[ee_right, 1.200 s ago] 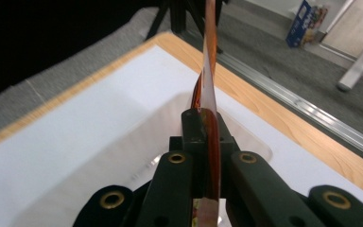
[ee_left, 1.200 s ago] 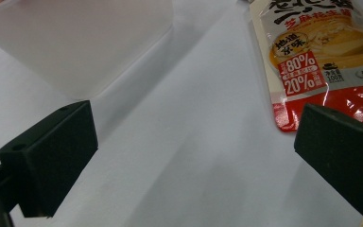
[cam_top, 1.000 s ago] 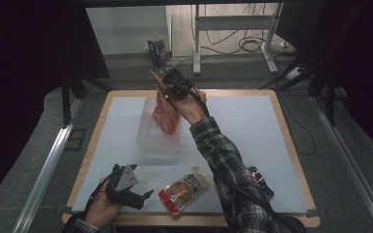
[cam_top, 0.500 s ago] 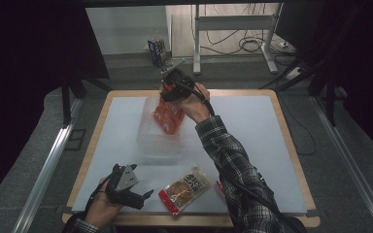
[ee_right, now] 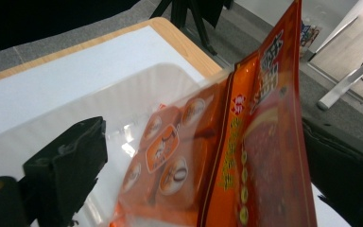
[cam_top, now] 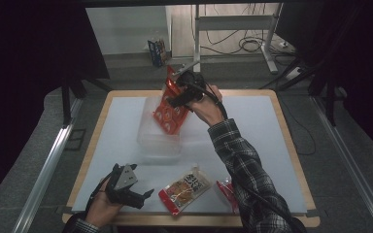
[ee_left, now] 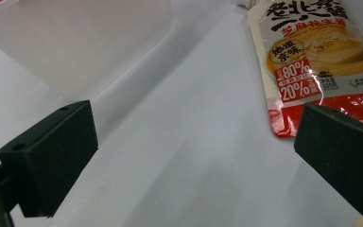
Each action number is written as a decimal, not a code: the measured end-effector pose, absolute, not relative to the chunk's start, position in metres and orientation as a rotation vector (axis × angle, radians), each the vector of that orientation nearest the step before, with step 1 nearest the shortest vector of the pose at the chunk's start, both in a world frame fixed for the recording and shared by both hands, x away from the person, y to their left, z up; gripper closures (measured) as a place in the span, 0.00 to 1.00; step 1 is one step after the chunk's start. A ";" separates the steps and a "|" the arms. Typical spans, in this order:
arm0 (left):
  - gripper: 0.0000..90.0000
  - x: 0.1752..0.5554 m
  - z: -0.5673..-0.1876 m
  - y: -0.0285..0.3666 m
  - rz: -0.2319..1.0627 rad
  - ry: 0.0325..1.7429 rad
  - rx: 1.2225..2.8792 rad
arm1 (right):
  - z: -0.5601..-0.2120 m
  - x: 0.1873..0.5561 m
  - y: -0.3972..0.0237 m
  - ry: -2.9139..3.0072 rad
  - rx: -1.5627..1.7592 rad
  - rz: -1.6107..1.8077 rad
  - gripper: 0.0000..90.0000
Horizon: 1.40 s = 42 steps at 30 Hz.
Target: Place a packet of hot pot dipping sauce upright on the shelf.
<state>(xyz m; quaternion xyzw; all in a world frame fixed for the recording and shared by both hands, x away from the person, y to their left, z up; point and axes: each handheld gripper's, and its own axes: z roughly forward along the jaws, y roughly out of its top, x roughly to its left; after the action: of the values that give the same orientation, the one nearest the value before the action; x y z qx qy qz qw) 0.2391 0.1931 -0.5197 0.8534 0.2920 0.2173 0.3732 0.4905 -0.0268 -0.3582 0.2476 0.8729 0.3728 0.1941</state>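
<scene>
Now, in the high view, the right gripper (cam_top: 175, 92) has just spread its fingers, and the orange packet (cam_top: 169, 112) has tipped from upright to leaning in the clear bin (cam_top: 150, 141) near the tabletop's far edge: released, I judge. The left gripper (cam_top: 143, 196) rests open at the near edge. In the left gripper view, bare tabletop (ee_left: 184, 156) lies between the fingers, beside a noodle pouch (ee_left: 312, 56). In the right gripper view, the packet stands between parted fingers.

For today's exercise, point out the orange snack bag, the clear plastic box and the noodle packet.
orange snack bag (cam_top: 171, 114), high view, printed lower face.
clear plastic box (cam_top: 158, 143), high view, near wall.
noodle packet (cam_top: 184, 188), high view, middle of front.
</scene>
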 end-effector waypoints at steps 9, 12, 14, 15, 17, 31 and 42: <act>0.00 0.239 -0.520 0.192 0.561 0.743 2.196 | -0.357 0.478 -0.047 2.456 0.713 1.059 0.02; 0.01 0.239 -0.520 0.191 0.557 0.743 2.193 | -0.361 0.472 -0.057 2.458 0.722 1.044 0.01; 0.01 0.239 -0.520 0.191 0.550 0.746 2.190 | -0.364 0.469 -0.062 2.456 0.722 1.048 0.01; 0.01 0.239 -0.520 0.191 0.550 0.746 2.190 | -0.364 0.469 -0.062 2.456 0.722 1.048 0.01; 0.01 0.239 -0.520 0.191 0.539 0.756 2.175 | -0.367 0.465 -0.068 2.453 0.728 1.057 0.01; 0.02 0.239 -0.519 0.184 0.483 0.761 2.153 | -0.396 0.429 -0.101 2.464 0.703 1.101 0.00; 0.02 0.237 -0.519 0.180 0.482 0.760 2.158 | -0.416 0.410 -0.124 2.478 0.780 1.134 0.00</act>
<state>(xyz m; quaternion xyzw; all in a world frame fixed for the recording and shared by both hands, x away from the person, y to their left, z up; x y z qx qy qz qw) 0.2365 0.1799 -0.5187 0.8495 0.2990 0.1899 0.3910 0.4097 -0.1245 -0.4164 0.2721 0.8639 0.3953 0.1527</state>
